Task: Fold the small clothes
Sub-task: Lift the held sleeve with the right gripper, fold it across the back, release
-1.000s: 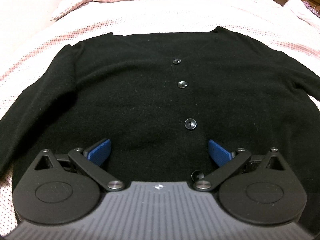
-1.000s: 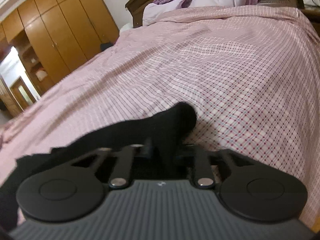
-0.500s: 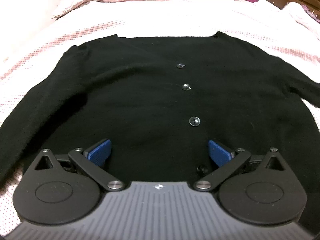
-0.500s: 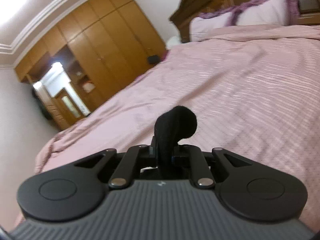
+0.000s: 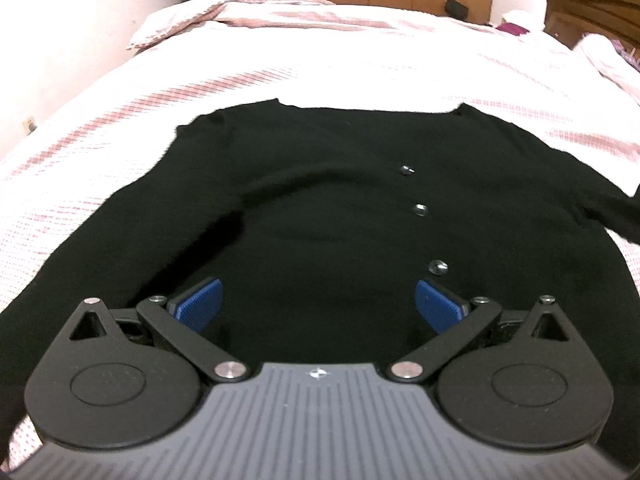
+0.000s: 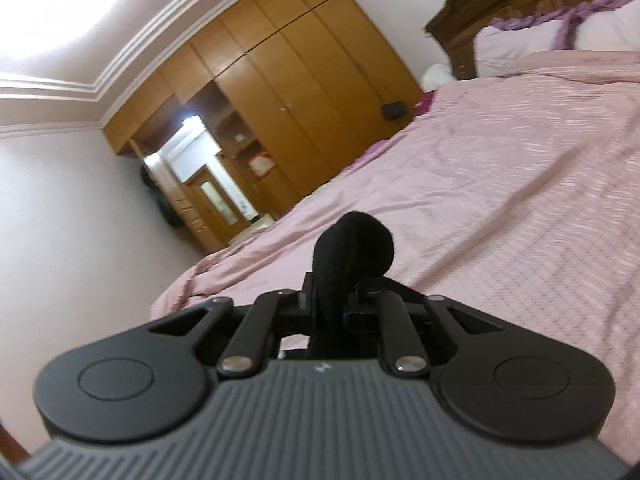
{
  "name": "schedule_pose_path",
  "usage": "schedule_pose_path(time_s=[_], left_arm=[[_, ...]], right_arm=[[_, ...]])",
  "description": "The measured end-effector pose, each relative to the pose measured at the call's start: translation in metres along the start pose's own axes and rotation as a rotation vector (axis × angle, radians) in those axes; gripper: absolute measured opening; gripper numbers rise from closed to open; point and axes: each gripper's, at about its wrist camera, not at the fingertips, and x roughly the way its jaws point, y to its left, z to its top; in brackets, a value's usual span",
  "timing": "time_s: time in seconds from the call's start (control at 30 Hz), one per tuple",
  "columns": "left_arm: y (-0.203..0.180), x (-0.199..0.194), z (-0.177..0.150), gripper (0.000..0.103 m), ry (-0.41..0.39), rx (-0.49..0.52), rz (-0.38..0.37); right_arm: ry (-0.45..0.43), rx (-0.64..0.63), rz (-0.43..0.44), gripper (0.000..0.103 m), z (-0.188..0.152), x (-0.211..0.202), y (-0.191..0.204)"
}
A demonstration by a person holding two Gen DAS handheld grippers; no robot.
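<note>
A black buttoned cardigan (image 5: 328, 208) lies flat on the pink checked bedspread (image 5: 360, 60), neck away from me, with its left sleeve (image 5: 132, 232) spread toward the left. My left gripper (image 5: 318, 304) is open, its blue pads over the lower hem area, holding nothing. My right gripper (image 6: 329, 304) is shut on a fold of black cardigan fabric, the right sleeve (image 6: 352, 244), lifted above the bed; the fabric bulges up between the fingers. In the left wrist view the right sleeve rises off the bed at the right edge (image 5: 624, 216).
A wooden wardrobe (image 6: 280, 92) lines the far wall with a doorway (image 6: 200, 168) beside it. A dark wooden headboard (image 6: 500, 4) and pillows (image 6: 528, 44) stand at the bed's head. A small dark object (image 6: 392, 110) sits by the wardrobe.
My right gripper has lifted and tilted up with the sleeve, its view swinging from the bed toward the wardrobe and ceiling. My left gripper has pulled back a little; the cardigan sits farther off.
</note>
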Motion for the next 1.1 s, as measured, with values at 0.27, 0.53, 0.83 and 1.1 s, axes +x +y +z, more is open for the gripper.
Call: schedule_pose_path(time_s=[0.27, 0.53, 0.83, 1.1], left_arm=[[0.036, -0.01, 0.0, 0.103, -0.028, -0.053, 0.045], [0.076, -0.017, -0.003, 0.103, -0.046, -0.105, 0.088], [0.117, -0.011, -0.006, 0.103, -0.019, 0.018, 0.257], [0.128, 0.003, -0.026, 0.103, 0.023, 0.062, 0.206]], right_arm=[[0.038, -0.045, 0.116, 0.014, -0.007, 0.035, 0.065], [0.089, -0.069, 0.204, 0.014, -0.024, 0.072, 0.127], [0.185, -0.066, 0.275, 0.014, -0.053, 0.117, 0.172], [0.278, -0.064, 0.281, 0.014, -0.084, 0.128, 0.18]])
